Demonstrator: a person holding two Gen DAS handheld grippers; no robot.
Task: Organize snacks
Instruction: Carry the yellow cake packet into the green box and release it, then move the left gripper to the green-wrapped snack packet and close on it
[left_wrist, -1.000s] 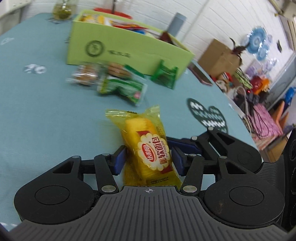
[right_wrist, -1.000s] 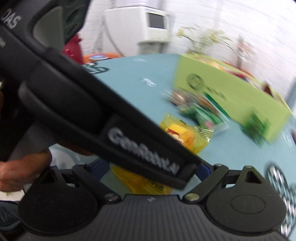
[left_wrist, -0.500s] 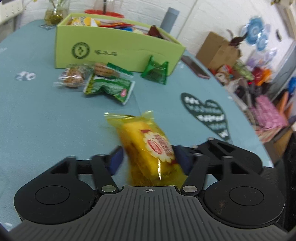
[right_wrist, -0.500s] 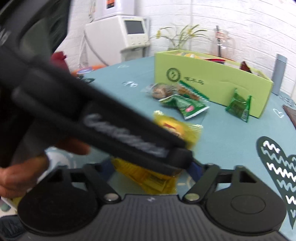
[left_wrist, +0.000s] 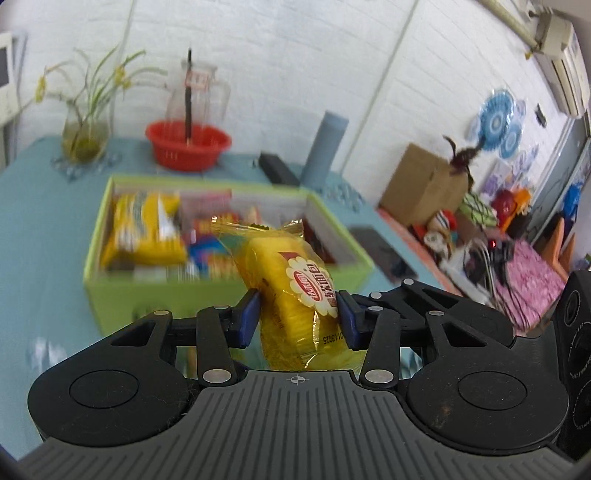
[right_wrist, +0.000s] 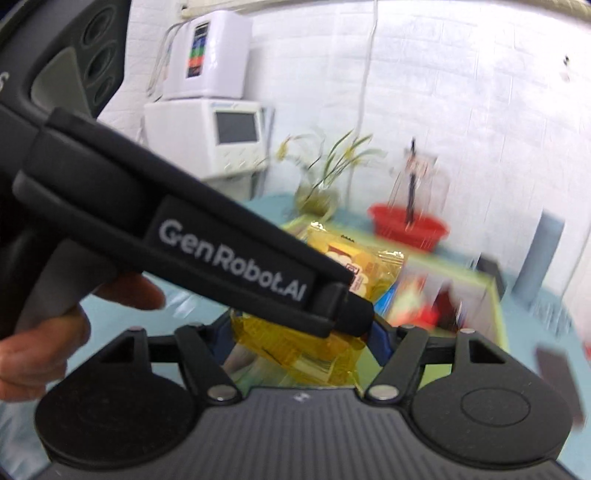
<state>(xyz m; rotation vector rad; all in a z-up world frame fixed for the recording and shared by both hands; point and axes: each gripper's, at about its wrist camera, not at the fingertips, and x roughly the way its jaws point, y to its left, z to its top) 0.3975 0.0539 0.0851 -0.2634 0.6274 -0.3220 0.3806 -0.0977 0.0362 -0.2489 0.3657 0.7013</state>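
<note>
— Yellow wrapper, soft bread by the label: that snack packet (left_wrist: 295, 295) is up off the bench (left_wrist: 40, 236), pinched between the blue pads of the left gripper (left_wrist: 297, 317). The fingers (left_wrist: 248, 315) have just been closing and now press its sides, with a narrow gap set by the packet itself.

— And the right gripper (right_wrist: 299, 339)?

— It has a second yellow packet (right_wrist: 314, 354) between its fingers; they have just been closing too, and the wrapper looks squeezed, though the left tool's body crosses the view and hides part of it.

— How far along, then?

— The green box (left_wrist: 110, 295) already holds a good many packets, one big yellow bag (left_wrist: 144, 232) among them. Both held packets hang in front of the open box, not yet inside. I judge the carry is nearly done and the drop remains. Whether more snacks lie on the bench, these views do not show.
</note>
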